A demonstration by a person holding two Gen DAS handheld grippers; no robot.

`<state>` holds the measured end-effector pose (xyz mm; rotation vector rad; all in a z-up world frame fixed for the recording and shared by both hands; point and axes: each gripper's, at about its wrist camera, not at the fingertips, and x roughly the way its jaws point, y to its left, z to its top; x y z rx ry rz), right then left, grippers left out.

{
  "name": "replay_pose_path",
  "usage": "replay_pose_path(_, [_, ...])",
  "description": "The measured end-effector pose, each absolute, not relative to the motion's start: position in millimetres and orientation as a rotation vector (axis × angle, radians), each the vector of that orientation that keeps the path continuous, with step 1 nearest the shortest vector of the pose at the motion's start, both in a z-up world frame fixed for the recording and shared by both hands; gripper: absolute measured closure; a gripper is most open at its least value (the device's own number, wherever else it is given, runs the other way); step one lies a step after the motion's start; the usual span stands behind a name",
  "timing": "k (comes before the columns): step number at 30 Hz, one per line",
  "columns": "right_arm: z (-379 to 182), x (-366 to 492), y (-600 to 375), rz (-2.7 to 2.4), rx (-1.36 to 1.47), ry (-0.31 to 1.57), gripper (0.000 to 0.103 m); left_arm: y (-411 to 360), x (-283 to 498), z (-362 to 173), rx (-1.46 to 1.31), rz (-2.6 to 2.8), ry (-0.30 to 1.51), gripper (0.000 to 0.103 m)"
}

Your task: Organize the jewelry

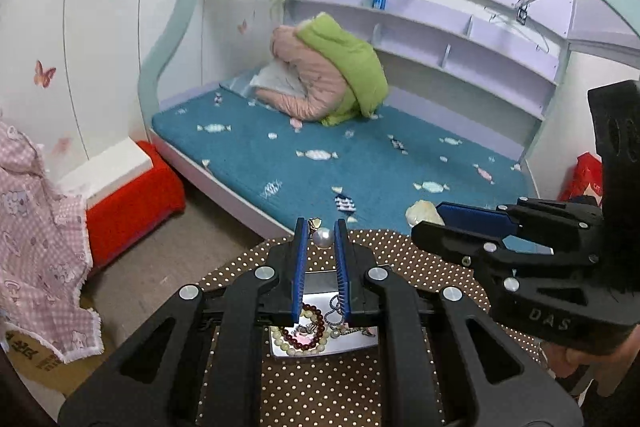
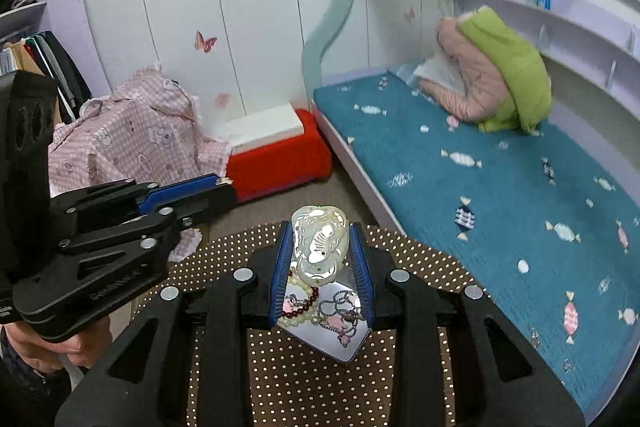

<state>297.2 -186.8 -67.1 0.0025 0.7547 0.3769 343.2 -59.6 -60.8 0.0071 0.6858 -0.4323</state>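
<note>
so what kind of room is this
Most likely a child's bedroom: a built-in bed with a teal candy-print cover, white wardrobe doors with butterfly stickers, and lilac wall shelves above the bed.

Tray (image 2: 352,345) on the round table (image 2: 320,387), bracelets (image 2: 298,301) and chains (image 2: 340,307) in the tray, bed (image 2: 500,211) right of the table, jackets (image 2: 496,75) on the bed, cushion (image 2: 280,155) behind the table

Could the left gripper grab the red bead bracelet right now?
Probably not yet. The left gripper already holds a pearl piece between its fingers, so it is occupied. The red bead bracelet lies uncovered in the tray just below, otherwise within easy reach.
</note>
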Motion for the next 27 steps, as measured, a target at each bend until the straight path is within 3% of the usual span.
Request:
replay_pose_path(6, [-84, 313, -189, 0.380, 0.044, 0.803, 0.074, -66, 364, -83, 0.007, -0.444, 0.744, 0.088])
replay_pose_path(8, [-87, 317, -191, 0.381, 0.064, 0.814, 0.074, -65, 367, -88, 0.009, -0.442, 0.754, 0.075])
replay_pose_path(9, [-88, 318, -192, 0.380, 0.072, 0.820, 0.074, -63, 368, -89, 0.007, -0.434, 0.752, 0.053])
replay_pose_path(10, [-88, 318, -193, 0.381, 0.077, 0.822, 0.072, -60, 368, -89, 0.004, -0.412, 0.744, 0.041])
replay_pose_path(11, [-89, 317, -193, 0.380, 0.083, 0.823, 0.070, -57, 368, -90, 0.000, -0.396, 0.739, 0.038])
replay_pose_path(13, [-88, 317, -196, 0.370, 0.091, 0.815, 0.044, -49, 368, -91, -0.016, -0.387, 0.740, 0.031])
replay_pose_path(14, [-86, 314, -198, 0.365, 0.100, 0.805, 0.038, -46, 367, -91, -0.020, -0.371, 0.740, 0.027])
replay_pose_path(16, [-84, 311, -201, 0.358, 0.117, 0.789, 0.014, -36, 363, -88, -0.035, -0.326, 0.723, 0.011])
replay_pose_path(18, [-80, 308, -203, 0.336, 0.128, 0.772, 0.007, -29, 357, -83, -0.043, -0.302, 0.712, 0.011])
replay_pose_path(27, [-58, 268, -208, 0.294, 0.144, 0.708, 0.007, -10, 295, -48, 0.000, -0.194, 0.591, 0.006])
